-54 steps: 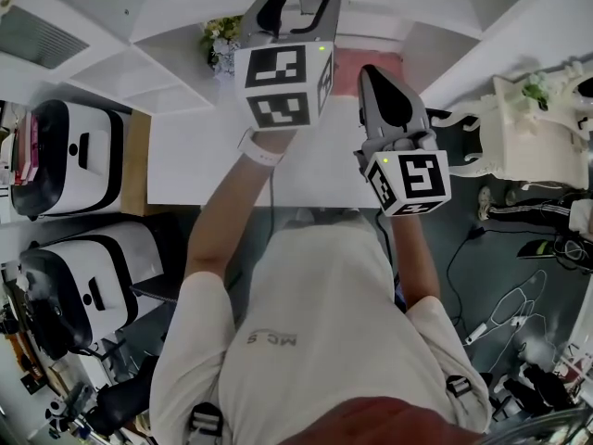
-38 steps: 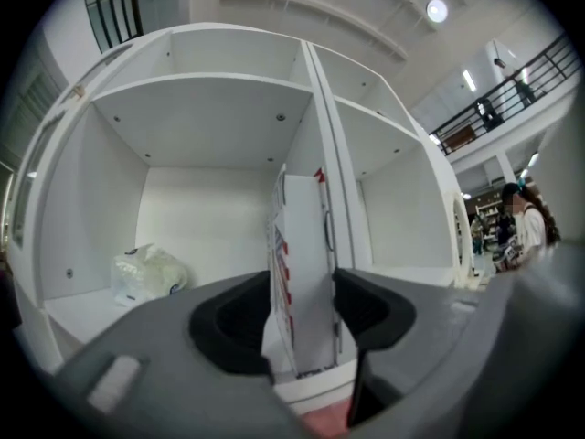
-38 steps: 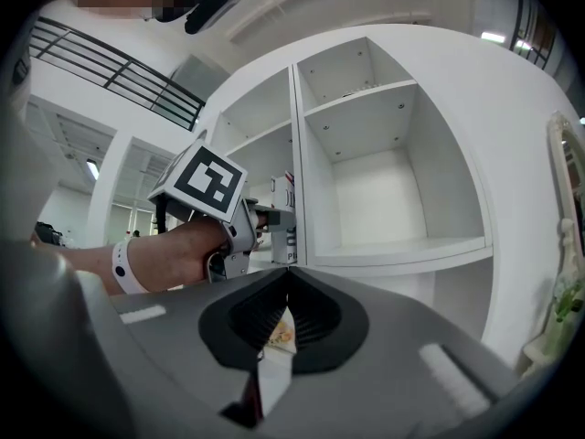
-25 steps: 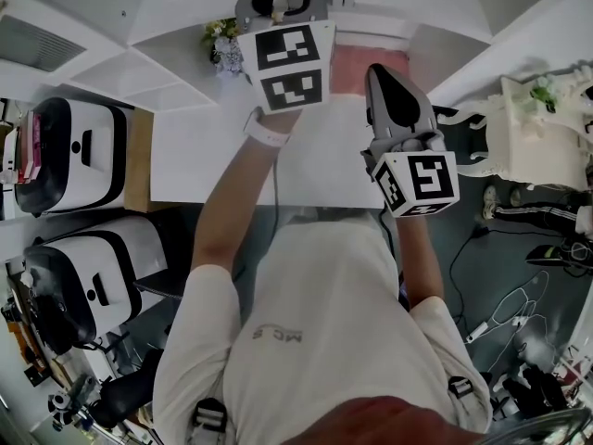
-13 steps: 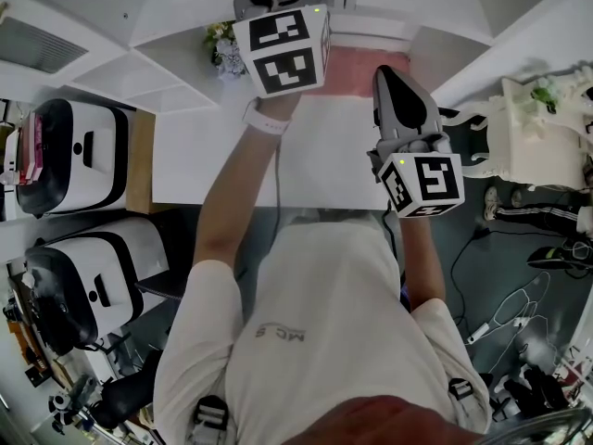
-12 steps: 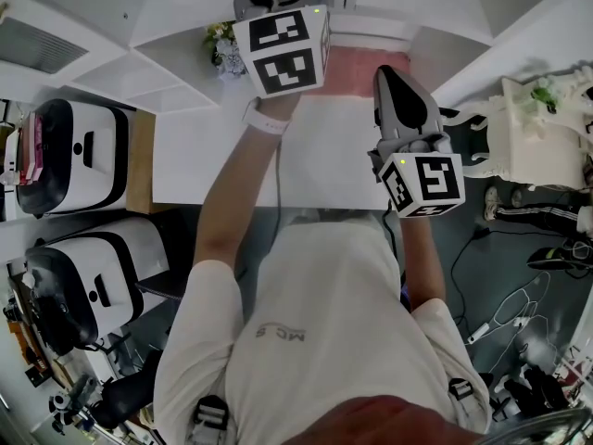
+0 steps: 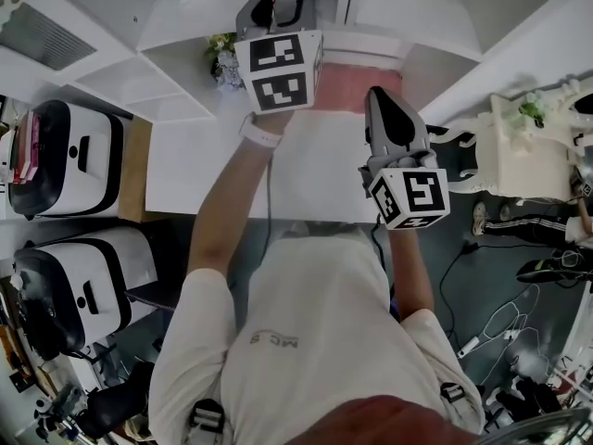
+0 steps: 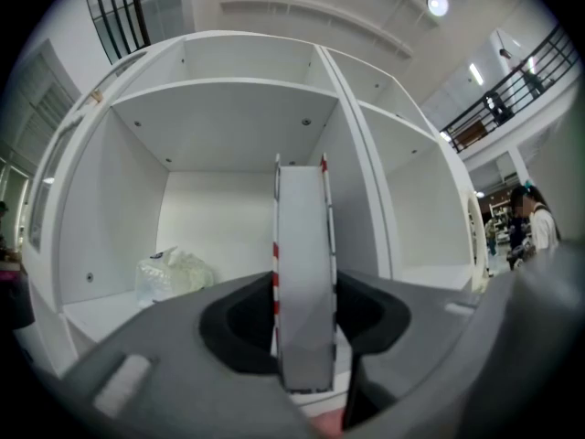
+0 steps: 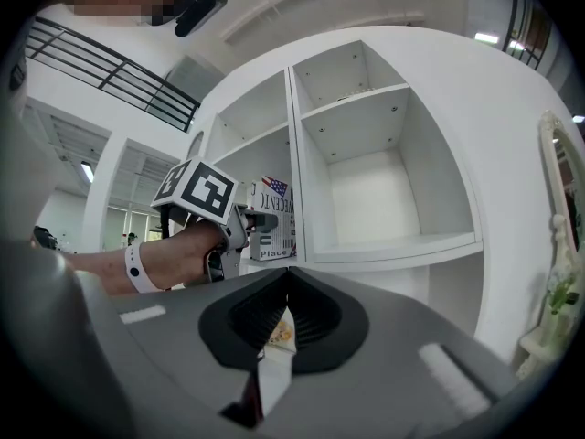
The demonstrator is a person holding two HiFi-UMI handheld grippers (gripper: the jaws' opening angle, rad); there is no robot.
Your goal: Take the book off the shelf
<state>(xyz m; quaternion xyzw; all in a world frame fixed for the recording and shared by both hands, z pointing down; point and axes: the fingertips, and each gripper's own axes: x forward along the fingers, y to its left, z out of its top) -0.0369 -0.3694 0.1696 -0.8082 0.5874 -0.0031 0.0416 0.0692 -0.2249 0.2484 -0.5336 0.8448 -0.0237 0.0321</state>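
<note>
Left gripper view: my left hand-held gripper [image 8: 306,323] has just been closing and now clamps the upright book [image 8: 302,236] at 12 o'clock. Right hand-held gripper [image 9: 286,280] pinches a white card [image 9: 273,359].

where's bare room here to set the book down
Bare: the compartment right of the book, and the white surface beside the left arm. Crowded: the book's own compartment, with a plastic bag at its left.
</note>
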